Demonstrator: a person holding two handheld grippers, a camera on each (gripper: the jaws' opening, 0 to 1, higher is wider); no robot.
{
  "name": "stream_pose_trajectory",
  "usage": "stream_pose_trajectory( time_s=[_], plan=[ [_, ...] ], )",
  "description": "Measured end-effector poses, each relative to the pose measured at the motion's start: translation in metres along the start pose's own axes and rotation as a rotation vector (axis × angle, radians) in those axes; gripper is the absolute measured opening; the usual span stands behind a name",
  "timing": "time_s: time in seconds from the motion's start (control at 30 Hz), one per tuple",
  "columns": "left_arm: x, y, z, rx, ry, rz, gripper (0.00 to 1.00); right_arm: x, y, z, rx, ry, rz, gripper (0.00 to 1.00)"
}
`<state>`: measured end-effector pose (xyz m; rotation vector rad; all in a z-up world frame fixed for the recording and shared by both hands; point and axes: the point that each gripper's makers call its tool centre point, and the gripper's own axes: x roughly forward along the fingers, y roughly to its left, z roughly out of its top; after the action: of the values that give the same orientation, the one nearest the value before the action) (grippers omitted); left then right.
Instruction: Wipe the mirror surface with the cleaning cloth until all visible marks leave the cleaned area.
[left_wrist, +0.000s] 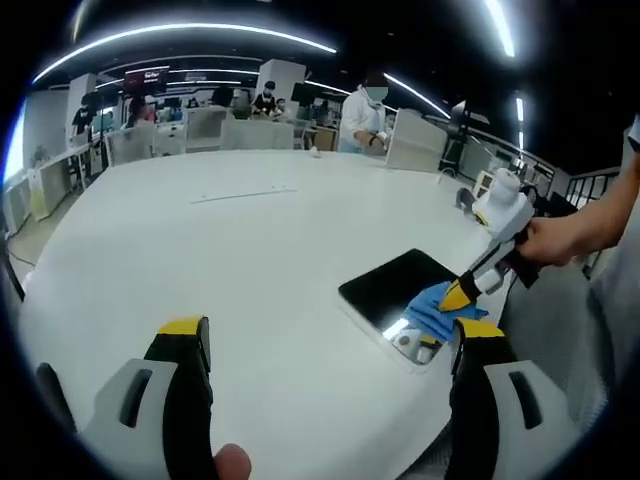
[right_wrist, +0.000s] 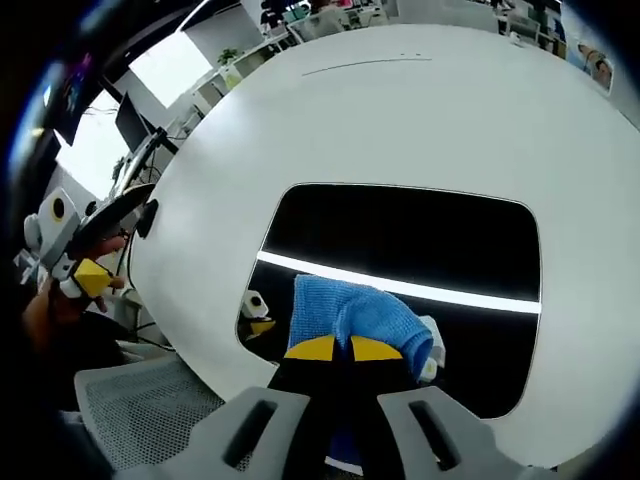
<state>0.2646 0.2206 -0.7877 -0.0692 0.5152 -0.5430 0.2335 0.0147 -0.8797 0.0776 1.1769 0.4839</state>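
Your right gripper (right_wrist: 333, 349) pinches the cloth (right_wrist: 362, 316) on the mirror (right_wrist: 420, 235) — wiping underway, no marks visible; left gripper (left_wrist: 330, 345) open, idle.

i'm looking across a broad white table (left_wrist: 250, 230) in an open-plan office. long ceiling light strips (left_wrist: 190, 30) curve overhead. beyond the far edge stand desks with monitors (left_wrist: 145, 80) and white partitions (left_wrist: 415, 140), and several people (left_wrist: 362, 115) work there. a grey mesh chair (right_wrist: 140, 410) sits near the table's edge, and bright windows (right_wrist: 165, 65) show behind it.
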Motion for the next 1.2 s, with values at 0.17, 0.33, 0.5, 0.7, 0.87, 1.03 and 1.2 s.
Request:
stream_pose_trajectory(
  time_s=[0.17, 0.33, 0.5, 0.7, 0.87, 1.03, 1.2],
  plan=[
    [-0.003, 0.004, 0.001, -0.014, -0.005, 0.013, 0.99, 0.005, -0.004, 0.015, -0.037, -0.008, -0.015, 0.00],
    [-0.004, 0.009, -0.002, -0.004, 0.015, 0.029, 0.99, 0.010, -0.012, 0.031, -0.054, -0.022, -0.032, 0.00],
    [-0.003, 0.009, 0.001, -0.001, 0.007, 0.024, 0.99, 0.013, -0.017, 0.046, -0.068, -0.023, -0.046, 0.00],
    [0.001, 0.009, 0.002, 0.006, 0.009, 0.022, 0.99, 0.020, -0.025, 0.063, -0.076, -0.023, -0.060, 0.00],
    [0.000, 0.002, 0.001, -0.005, 0.003, 0.022, 0.99, 0.026, -0.029, 0.078, -0.092, -0.020, -0.067, 0.00],
    [-0.005, 0.002, -0.006, -0.003, 0.019, 0.027, 0.99, 0.030, -0.030, 0.090, -0.105, -0.027, -0.071, 0.00],
    [-0.009, 0.003, -0.007, -0.006, 0.019, 0.039, 0.99, 0.032, -0.031, 0.096, -0.102, -0.030, -0.068, 0.00]
  ],
)
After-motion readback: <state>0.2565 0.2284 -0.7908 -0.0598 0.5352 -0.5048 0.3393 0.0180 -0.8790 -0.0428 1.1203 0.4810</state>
